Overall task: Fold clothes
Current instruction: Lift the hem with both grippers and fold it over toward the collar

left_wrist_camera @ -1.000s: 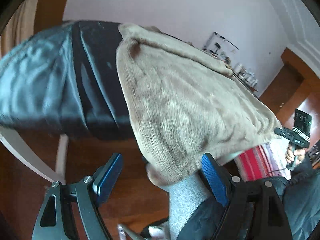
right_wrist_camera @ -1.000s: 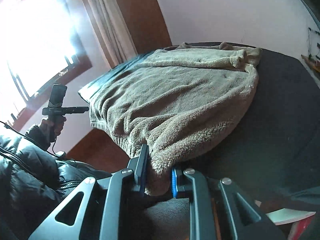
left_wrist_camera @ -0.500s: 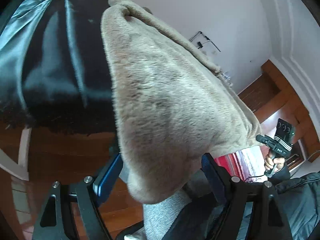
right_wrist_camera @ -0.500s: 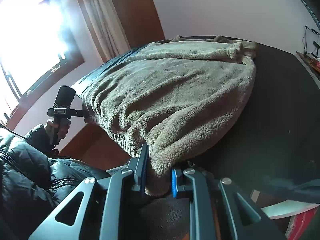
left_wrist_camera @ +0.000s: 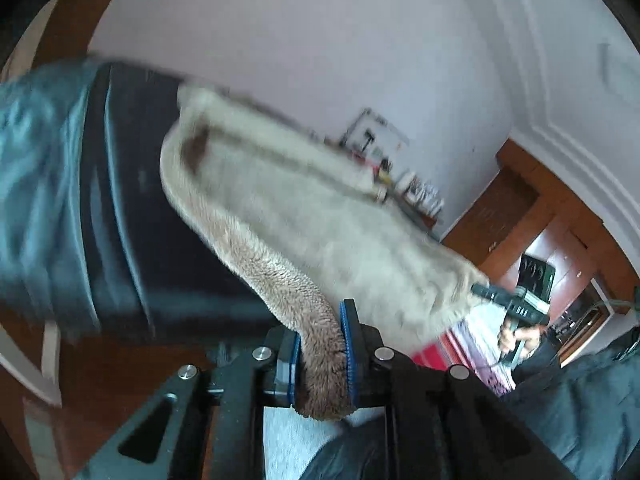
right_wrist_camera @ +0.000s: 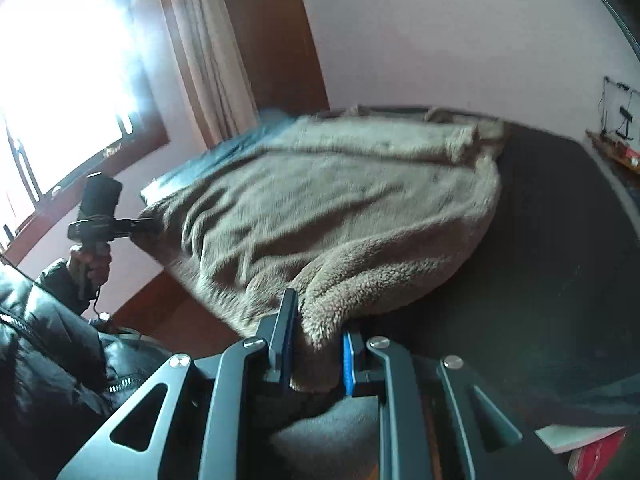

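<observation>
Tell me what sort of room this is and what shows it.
Most likely a bedroom at home. A fleece garment lies on what looks like a bed with a dark cover, a curtain hangs by a bright window, and there is wooden furniture against the wall.

1. Beige fleece garment (right_wrist_camera: 340, 208), plain, no pattern.
2. Black bed cover (right_wrist_camera: 560, 260), plain; glossy blue-grey sheen on its near side (left_wrist_camera: 36, 184).
3. Black left hand-held gripper (left_wrist_camera: 320, 354) and right hand-held gripper (right_wrist_camera: 316, 354), blue pads.
4. Pale lilac wall (left_wrist_camera: 320, 60).
5. Red-and-white striped cloth (left_wrist_camera: 476, 340).
6. Reddish-brown wooden floor (left_wrist_camera: 120, 372).
</observation>
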Demonstrator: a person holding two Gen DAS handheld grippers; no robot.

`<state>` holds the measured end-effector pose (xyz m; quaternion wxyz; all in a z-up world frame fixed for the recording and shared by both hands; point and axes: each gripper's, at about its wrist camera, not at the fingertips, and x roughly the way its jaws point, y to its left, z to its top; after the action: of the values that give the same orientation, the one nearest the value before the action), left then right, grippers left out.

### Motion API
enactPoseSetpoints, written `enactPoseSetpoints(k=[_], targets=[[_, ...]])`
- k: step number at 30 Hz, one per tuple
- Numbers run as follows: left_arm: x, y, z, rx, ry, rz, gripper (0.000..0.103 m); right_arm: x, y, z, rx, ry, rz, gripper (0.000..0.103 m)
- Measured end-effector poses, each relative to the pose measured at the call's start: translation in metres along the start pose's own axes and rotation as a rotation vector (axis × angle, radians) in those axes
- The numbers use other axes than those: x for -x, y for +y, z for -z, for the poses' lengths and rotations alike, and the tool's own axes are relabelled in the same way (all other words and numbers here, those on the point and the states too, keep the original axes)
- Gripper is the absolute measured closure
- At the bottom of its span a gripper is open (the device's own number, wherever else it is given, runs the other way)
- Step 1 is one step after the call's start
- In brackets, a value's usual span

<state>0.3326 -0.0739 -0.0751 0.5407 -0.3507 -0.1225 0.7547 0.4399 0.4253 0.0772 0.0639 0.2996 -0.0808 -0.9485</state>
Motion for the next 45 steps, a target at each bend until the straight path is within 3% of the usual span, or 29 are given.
enactPoseSetpoints(k=[5, 19, 26, 30, 37, 45], targets=[[0.014, -0.016, -0.034, -0.039, -0.09, -0.011, 0.085, 0.021, -0.005, -0.018, -0.01, -0.121, 0.046, 0.082], [0.02, -0.026, -0.114, -0.061, -0.264, -0.042, 0.085, 0.031, -0.003, -0.09, 0.071, -0.253, 0.27, 0.082], [0.006, -0.027, -0.151, -0.081, -0.286, -0.071, 0.085, 0.022, -0.009, -0.125, 0.091, -0.268, 0.36, 0.082], [-0.001, -0.023, -0.17, -0.08, -0.301, -0.066, 0.085, 0.018, -0.017, -0.141, 0.079, -0.281, 0.382, 0.082], [-0.026, -0.017, -0.214, -0.125, -0.324, -0.12, 0.085, 0.0, -0.039, -0.176, 0.053, -0.301, 0.42, 0.082], [-0.072, 0.019, -0.276, -0.085, -0.347, -0.175, 0.085, -0.047, -0.074, -0.233, 0.053, -0.31, 0.476, 0.082]])
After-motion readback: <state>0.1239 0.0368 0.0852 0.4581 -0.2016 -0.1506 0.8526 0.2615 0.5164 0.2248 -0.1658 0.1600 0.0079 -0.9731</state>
